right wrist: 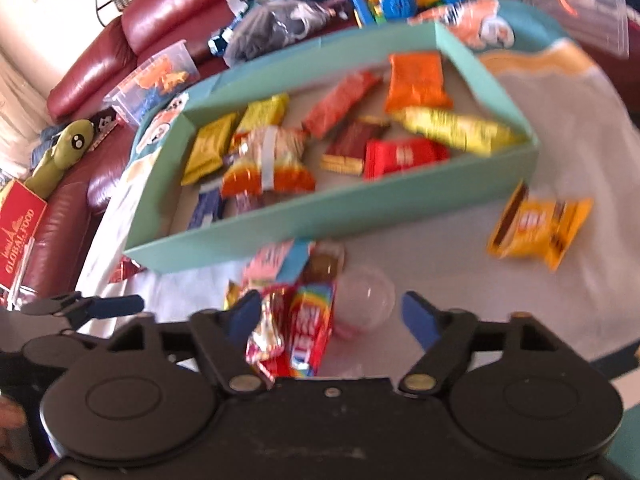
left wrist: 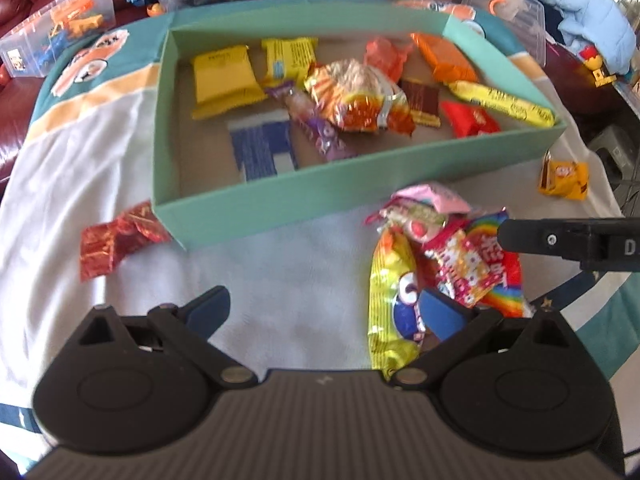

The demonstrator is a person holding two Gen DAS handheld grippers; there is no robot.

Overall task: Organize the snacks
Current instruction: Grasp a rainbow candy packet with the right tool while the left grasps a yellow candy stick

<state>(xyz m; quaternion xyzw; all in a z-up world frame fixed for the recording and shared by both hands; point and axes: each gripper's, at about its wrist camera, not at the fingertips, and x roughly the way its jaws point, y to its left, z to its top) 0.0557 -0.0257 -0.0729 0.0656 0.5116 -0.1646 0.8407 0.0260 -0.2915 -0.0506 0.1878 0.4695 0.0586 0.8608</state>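
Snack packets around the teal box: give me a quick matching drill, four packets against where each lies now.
Things:
1. red foil packet
2. rainbow packet
3. orange packet
4. yellow-brown packet

Places:
A. inside the teal box, far corner
B. between the right gripper fingers
C. on the cloth, left of the box
D. on the cloth, right of the box

Pairs: 1-C, 2-B, 3-A, 4-D

My worktop (left wrist: 280, 264) is draped in a white and teal cloth. Ahead of my left claw (left wrist: 324, 312) sits the teal box (left wrist: 256, 196); a red foil packet (left wrist: 116, 240) lies ahead-left, a snack heap (left wrist: 444, 264) ahead-right, a yellow packet (left wrist: 564, 178) farther right.
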